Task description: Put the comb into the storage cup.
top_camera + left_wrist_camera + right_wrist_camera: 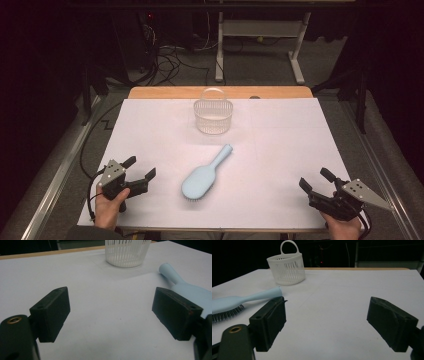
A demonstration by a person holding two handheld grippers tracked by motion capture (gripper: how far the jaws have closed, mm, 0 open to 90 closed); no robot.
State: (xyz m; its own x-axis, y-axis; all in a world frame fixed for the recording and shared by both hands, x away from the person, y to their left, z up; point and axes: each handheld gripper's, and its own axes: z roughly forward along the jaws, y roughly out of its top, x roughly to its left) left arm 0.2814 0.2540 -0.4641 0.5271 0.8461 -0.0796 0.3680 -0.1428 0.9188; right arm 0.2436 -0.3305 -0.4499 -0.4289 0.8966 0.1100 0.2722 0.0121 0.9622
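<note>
A light blue hairbrush (pixel 205 174) lies bristles down in the middle of the white table cover, handle pointing toward the back right. Behind it stands a white slatted basket (pixel 213 114) with a loop handle. My left gripper (pixel 139 168) rests open at the front left, a hand's width left of the brush; the brush handle (pixel 172 275) shows past its right jaw and the basket (pixel 127 252) ahead. My right gripper (pixel 315 179) is open at the front right, empty, with the brush (pixel 239 302) and basket (pixel 287 267) off to its left.
The white cover (pixel 280 145) spans a wooden tabletop whose far edge (pixel 165 92) shows behind the basket. Beyond the table are cables (pixel 170 60) and a desk frame (pixel 260 40) on grey floor. Metal rails (pixel 50 185) run along both table sides.
</note>
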